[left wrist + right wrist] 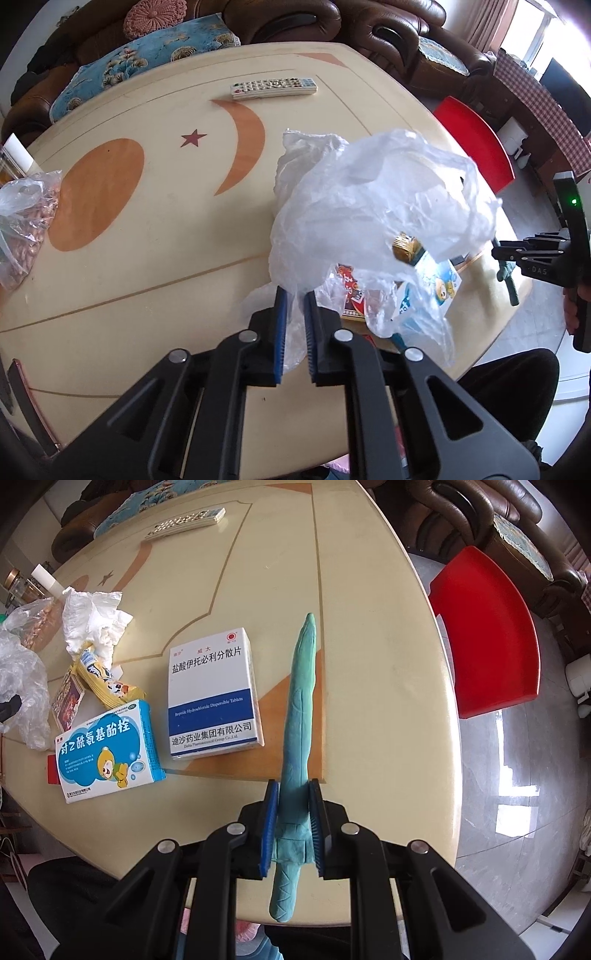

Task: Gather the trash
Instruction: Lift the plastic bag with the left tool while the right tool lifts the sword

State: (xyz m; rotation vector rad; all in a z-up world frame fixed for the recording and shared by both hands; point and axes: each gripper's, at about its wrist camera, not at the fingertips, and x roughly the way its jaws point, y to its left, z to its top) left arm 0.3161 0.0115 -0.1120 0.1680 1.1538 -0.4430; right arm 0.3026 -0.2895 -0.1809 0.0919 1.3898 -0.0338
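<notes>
Clear plastic bag (369, 206) clamped in the left gripper (293, 295), billowing ahead of its jaws over the table (147, 258), green toy sword (301, 716) clamped between the right gripper (293, 786) jaws, medicine boxes (214, 690) left of them.

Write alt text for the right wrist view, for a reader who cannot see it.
The right hand-held gripper is shut on a long teal sword-shaped toy above a round cream table. To its left lie a white-and-blue tablet box, a light-blue cartoon medicine box, a yellow snack wrapper and a crumpled white tissue.
</notes>
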